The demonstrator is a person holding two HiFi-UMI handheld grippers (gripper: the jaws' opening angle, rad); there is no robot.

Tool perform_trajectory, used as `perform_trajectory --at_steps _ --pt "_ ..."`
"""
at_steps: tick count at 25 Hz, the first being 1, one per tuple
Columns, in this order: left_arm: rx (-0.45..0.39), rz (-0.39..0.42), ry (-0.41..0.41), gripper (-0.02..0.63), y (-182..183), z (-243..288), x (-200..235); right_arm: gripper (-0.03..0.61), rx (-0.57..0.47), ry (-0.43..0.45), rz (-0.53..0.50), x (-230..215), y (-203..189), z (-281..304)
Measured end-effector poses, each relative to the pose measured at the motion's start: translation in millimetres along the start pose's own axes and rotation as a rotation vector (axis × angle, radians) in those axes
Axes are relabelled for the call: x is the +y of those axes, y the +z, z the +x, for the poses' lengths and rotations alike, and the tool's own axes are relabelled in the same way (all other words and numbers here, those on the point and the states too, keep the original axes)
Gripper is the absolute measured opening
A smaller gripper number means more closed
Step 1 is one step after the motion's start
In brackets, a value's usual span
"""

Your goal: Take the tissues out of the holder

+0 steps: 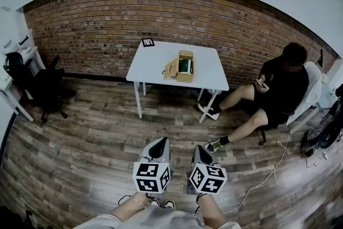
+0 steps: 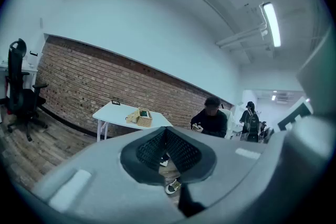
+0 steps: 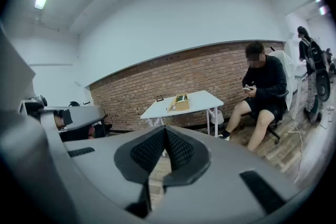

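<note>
Tissues (image 1: 185, 66) are showing only as a small dark green patch inside the wicker holder (image 1: 185, 78), too far off to make out any single sheet. The holder is sitting on the white table (image 1: 155, 64) by the brick wall (image 1: 107, 29). Well apart from it, low over the wood floor (image 1: 96, 137), the left gripper (image 1: 158, 143) and the right gripper (image 1: 201, 149) are pointing toward the table, each with its jaws pressed together on nothing, and their handles are running off the bottom edge.
</note>
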State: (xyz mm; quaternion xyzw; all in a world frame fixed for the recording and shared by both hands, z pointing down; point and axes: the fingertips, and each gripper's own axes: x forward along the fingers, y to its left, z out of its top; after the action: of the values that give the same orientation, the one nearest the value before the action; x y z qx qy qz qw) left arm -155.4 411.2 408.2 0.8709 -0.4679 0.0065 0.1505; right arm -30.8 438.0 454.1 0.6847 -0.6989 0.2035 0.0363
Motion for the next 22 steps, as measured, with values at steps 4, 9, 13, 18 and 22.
perform_trajectory --at_steps 4,9,13,18,22 --pt "0.003 0.006 -0.008 0.008 -1 4 -2 0.006 -0.003 -0.003 0.001 -4 0 2" --pt "0.008 -0.004 -0.006 0.008 1 6 -2 0.006 0.0 0.006 -0.003 -3 3 6" --pt "0.007 -0.008 0.003 0.008 1 5 5 0.006 0.001 0.017 -0.003 2 2 9" --pt "0.007 -0.01 0.003 0.008 4 6 16 0.006 -0.001 0.018 0.023 9 2 18" --pt "0.014 -0.007 -0.007 0.008 4 5 30 0.006 -0.011 -0.002 0.037 16 1 26"
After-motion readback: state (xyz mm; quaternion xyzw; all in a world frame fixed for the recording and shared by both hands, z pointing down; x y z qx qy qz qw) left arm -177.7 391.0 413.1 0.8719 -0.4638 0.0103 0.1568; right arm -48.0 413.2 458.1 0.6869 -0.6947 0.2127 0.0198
